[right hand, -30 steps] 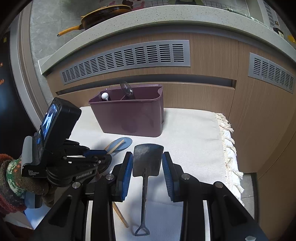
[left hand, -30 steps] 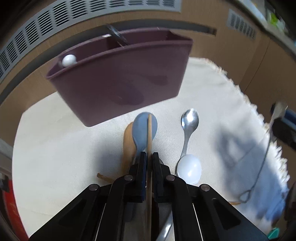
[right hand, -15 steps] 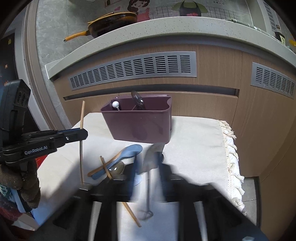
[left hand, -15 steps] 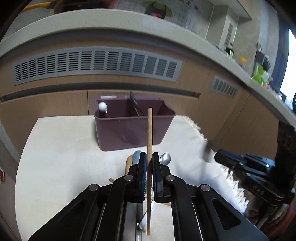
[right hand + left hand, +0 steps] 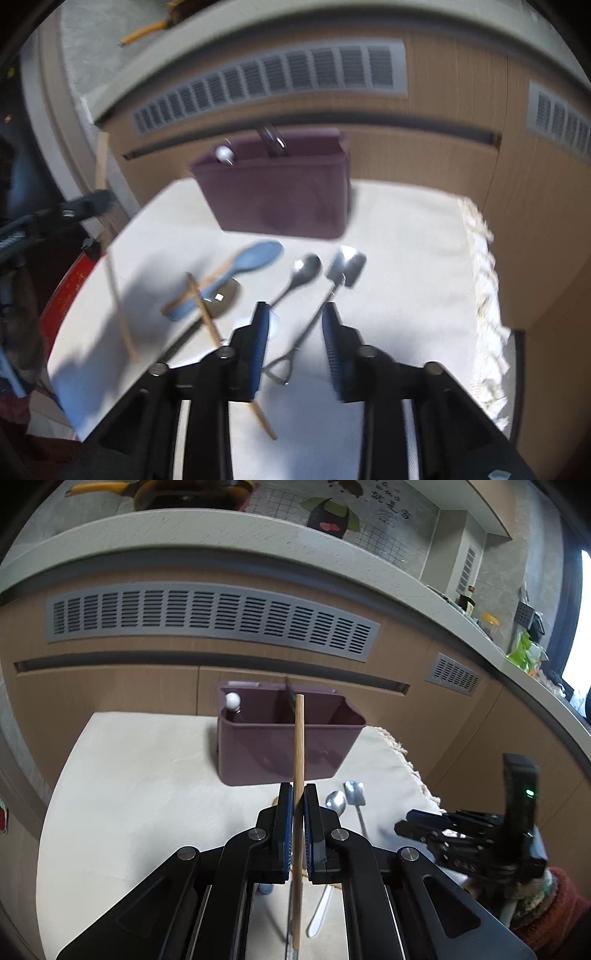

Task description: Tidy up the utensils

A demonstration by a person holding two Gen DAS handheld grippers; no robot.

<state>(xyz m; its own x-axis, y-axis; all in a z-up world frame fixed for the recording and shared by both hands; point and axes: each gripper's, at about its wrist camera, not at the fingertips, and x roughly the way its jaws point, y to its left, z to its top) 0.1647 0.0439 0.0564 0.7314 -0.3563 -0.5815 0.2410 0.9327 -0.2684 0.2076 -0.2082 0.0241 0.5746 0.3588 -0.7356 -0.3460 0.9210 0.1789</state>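
Left gripper (image 5: 298, 805): we see its jaws clamped on an upright chopstick (image 5: 298, 746), lifted short of the purple caddy (image 5: 284, 746).
Right gripper (image 5: 293, 325): opening, empty, over the shovel spoon (image 5: 345, 269).
Risk: we judge the thin stick could pivot and miss the caddy.

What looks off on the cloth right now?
The loose utensils: a wooden chopstick lies crossed over the blue spoon, and the metal spoon and small spatula lie askew outside the purple caddy. Nothing spilled or visibly damaged.
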